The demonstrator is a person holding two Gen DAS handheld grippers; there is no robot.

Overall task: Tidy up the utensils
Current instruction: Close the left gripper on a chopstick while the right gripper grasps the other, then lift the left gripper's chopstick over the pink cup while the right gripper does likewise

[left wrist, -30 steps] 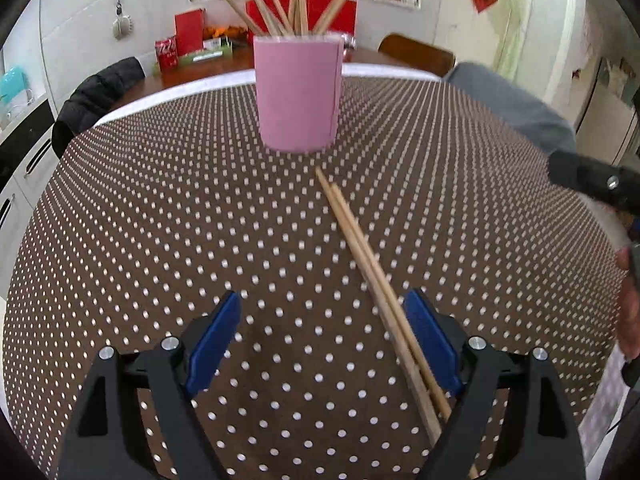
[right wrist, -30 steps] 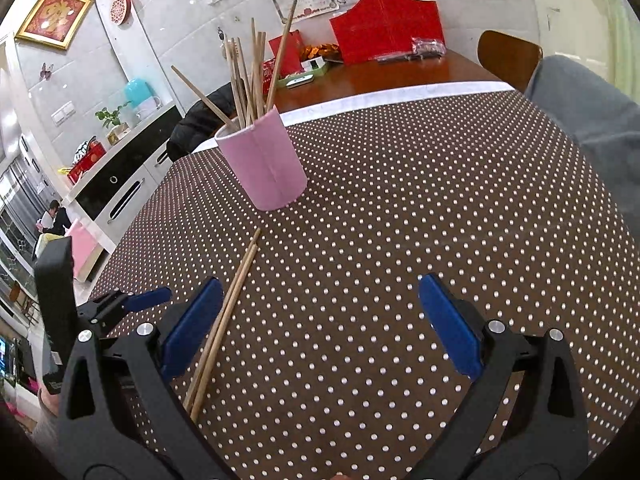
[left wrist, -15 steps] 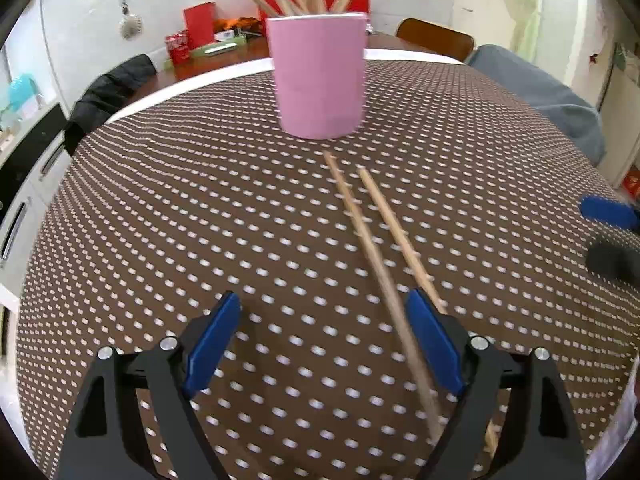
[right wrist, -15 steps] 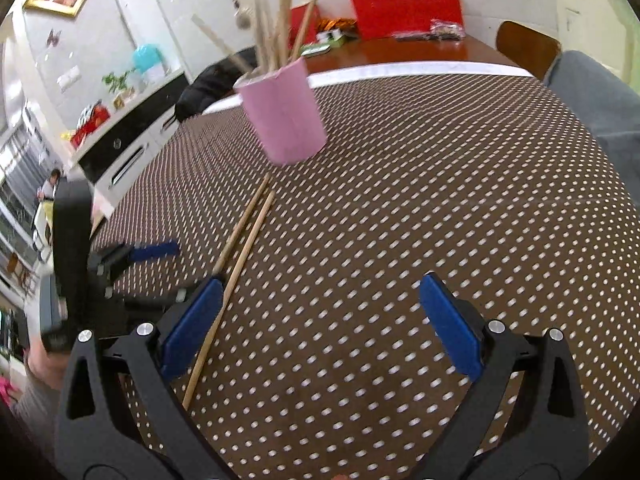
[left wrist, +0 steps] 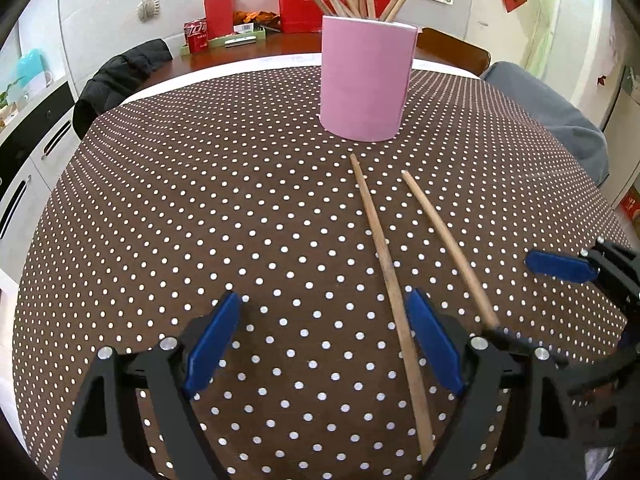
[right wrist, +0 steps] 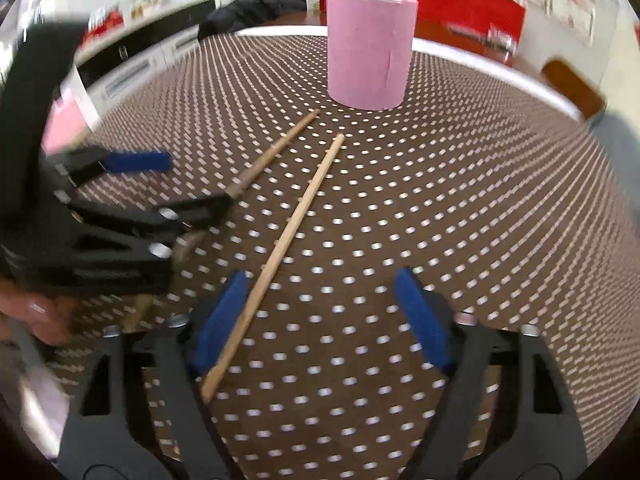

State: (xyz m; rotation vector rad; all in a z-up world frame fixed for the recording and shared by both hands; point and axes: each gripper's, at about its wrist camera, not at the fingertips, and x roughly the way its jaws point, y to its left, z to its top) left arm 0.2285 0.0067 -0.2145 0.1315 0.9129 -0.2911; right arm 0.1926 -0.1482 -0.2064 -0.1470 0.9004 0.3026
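A pink cup with several wooden chopsticks in it stands on the polka-dot tablecloth; it also shows in the right wrist view. Two loose chopsticks lie in front of it. The left chopstick lies just inside the right finger of my open left gripper. The right chopstick lies outside it; in the right wrist view this chopstick runs past the left finger of my open right gripper. Both grippers are empty.
My right gripper's blue finger shows at the right edge of the left wrist view. My left gripper shows at the left in the right wrist view. A black jacket hangs over a chair behind the table.
Both grippers have moved closer to the cup and toward each other. The two chopsticks, side by side a second ago, now lie spread apart. The right view has swung left.
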